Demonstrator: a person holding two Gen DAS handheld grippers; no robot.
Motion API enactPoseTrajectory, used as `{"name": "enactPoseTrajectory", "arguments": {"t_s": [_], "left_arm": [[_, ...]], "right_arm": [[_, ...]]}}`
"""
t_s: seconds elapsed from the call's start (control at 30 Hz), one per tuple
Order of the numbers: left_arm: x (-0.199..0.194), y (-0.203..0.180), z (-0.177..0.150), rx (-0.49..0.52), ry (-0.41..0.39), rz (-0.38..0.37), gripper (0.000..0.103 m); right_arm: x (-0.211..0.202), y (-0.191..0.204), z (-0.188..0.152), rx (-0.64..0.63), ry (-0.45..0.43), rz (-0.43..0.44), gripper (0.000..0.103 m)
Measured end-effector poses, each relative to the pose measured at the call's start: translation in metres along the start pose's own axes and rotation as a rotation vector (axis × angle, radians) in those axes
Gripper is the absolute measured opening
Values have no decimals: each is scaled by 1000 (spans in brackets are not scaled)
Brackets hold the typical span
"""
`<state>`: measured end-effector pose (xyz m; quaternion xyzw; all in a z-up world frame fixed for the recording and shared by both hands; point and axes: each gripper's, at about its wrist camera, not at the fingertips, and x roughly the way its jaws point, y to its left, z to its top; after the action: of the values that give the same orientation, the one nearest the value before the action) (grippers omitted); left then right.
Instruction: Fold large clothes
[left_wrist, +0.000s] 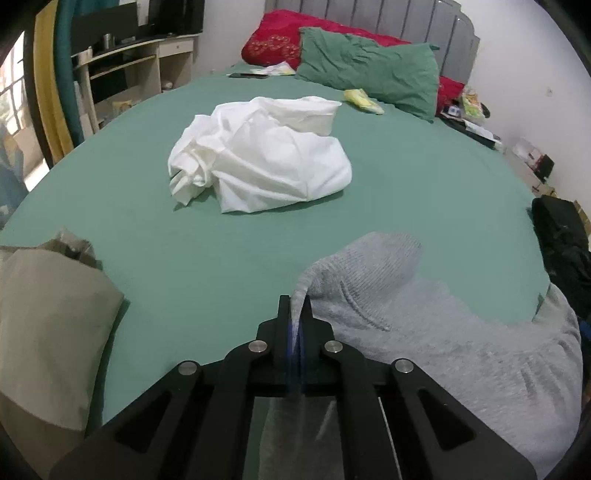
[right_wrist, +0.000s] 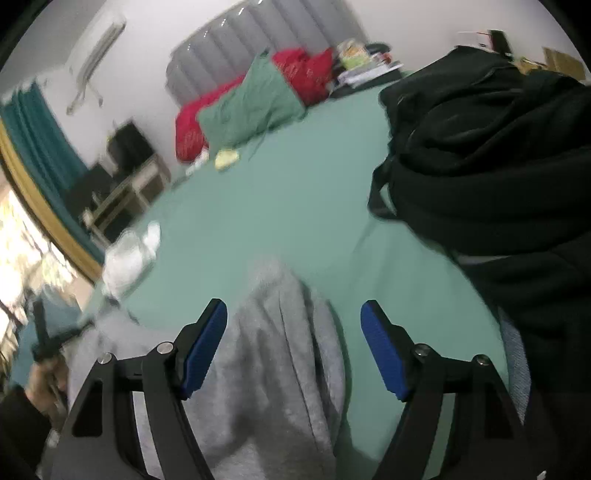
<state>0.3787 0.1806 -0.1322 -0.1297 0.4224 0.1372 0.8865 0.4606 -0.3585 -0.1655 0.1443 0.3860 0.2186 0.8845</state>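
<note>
A grey knit garment (left_wrist: 424, 332) lies bunched on the near right of the green bed sheet (left_wrist: 221, 258). My left gripper (left_wrist: 295, 306) is shut on an edge of it and the cloth rises into the jaws. In the right wrist view the same grey garment (right_wrist: 280, 362) lies between and below the blue pads (right_wrist: 207, 347). My right gripper (right_wrist: 293, 314) is open just above it and holds nothing. A crumpled white garment (left_wrist: 258, 155) sits in the middle of the bed, apart from both grippers.
A beige cloth (left_wrist: 48, 332) lies at the near left edge. A black bag (right_wrist: 491, 155) sits on the bed's right side. Green pillow (left_wrist: 369, 70) and red pillow (left_wrist: 273, 40) lie at the headboard. A desk (left_wrist: 140, 62) stands far left.
</note>
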Motion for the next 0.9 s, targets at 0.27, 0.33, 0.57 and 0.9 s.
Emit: {"name": "enactPoseTrajectory", "arguments": {"t_s": [0.27, 0.33, 0.57, 0.9], "left_arm": [[-18, 2, -16, 51, 85, -77, 58], [-27, 3, -28, 72, 99, -102, 59], [-57, 21, -86, 83, 104, -163, 70], [-59, 22, -151, 83, 123, -161, 71]], "right_arm": [[21, 28, -24, -194, 93, -165, 9], [14, 14, -21, -144, 102, -176, 9], [-40, 9, -39, -118, 50, -225, 59], [-93, 21, -146, 108, 80, -75, 59]]}}
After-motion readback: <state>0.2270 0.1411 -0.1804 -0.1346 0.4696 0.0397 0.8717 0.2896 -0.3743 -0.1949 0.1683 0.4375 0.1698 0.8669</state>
